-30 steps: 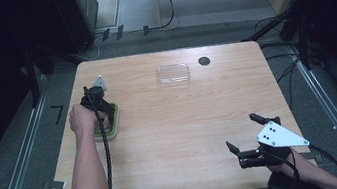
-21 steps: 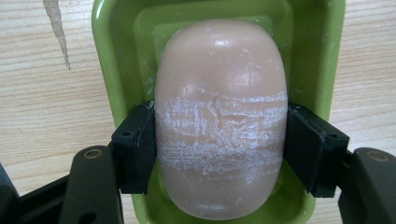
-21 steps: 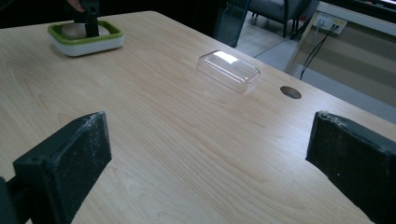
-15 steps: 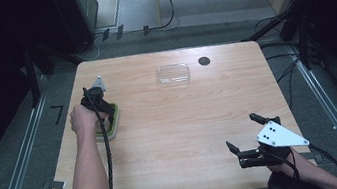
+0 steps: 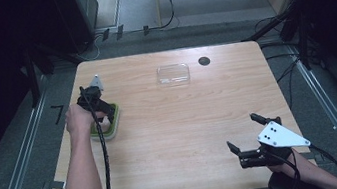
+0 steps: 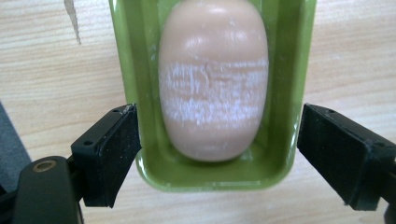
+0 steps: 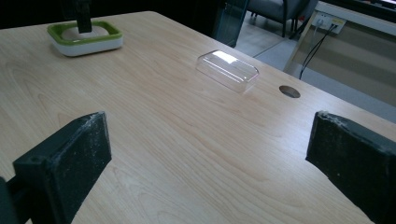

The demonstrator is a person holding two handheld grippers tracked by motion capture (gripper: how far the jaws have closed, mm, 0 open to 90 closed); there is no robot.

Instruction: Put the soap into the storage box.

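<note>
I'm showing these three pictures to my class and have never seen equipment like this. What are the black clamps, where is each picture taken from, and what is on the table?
A person sits at a wooden table holding a hand-operated two-jaw gripper in each hand. The high view looks down from above; each of the other two comes from a camera riding on one gripper, looking along its black jaws.

The left gripper hangs over a green soap dish holding a pinkish soap bar. Its jaws have just been opening and stand either side of the dish without pressing on it, so nothing is held. The right gripper rests open near the table's front edge, also holding nothing. Farther back lie a clear plastic lid and a small dark round spot.
</note>
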